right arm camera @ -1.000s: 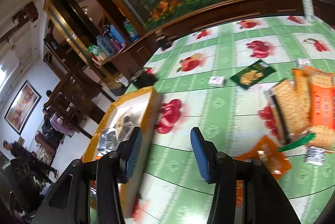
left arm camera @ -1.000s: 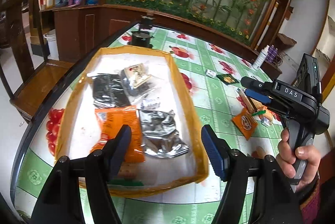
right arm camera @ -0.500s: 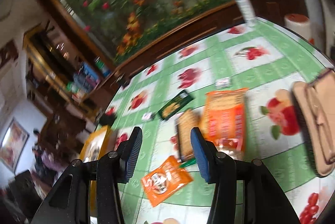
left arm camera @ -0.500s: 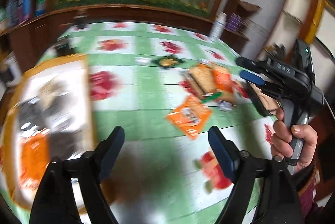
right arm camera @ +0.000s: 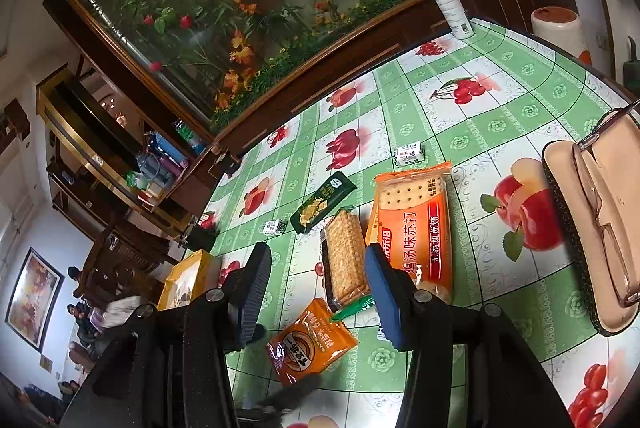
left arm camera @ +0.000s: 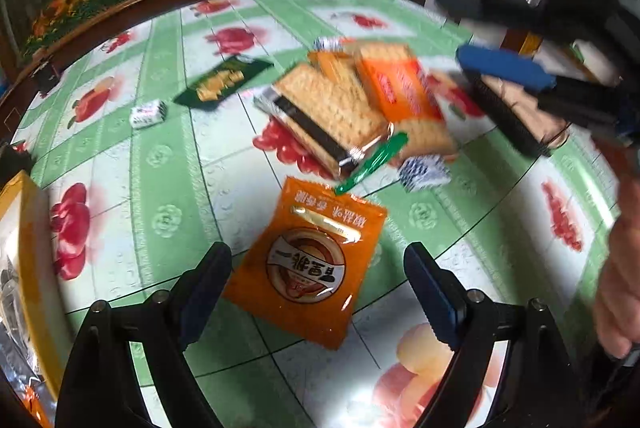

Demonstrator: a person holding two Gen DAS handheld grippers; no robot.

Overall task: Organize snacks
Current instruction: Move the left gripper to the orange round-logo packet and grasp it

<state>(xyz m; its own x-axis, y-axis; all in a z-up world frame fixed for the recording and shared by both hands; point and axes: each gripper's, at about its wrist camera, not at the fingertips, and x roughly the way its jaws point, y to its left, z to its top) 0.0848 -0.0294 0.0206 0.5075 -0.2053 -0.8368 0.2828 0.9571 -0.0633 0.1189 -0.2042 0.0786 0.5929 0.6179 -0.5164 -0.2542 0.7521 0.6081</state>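
Left gripper [left arm camera: 318,286] swung from tray, over glossy flat orange sachet [left arm camera: 308,268]

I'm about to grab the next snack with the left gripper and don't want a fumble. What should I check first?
1. Left gripper open: ok.
2. Flat orange snack packet with round logo lies between its fingers: ok.
3. Nothing lies on the packet: ok; thin green stick lies just past its far edge.
4. Right gripper clear of packet: ok, over the cracker packs.
5. Yellow-walled cardboard box reachable: cannot tell, only an edge shows.
6. Left view sharp: not ok, blurred.
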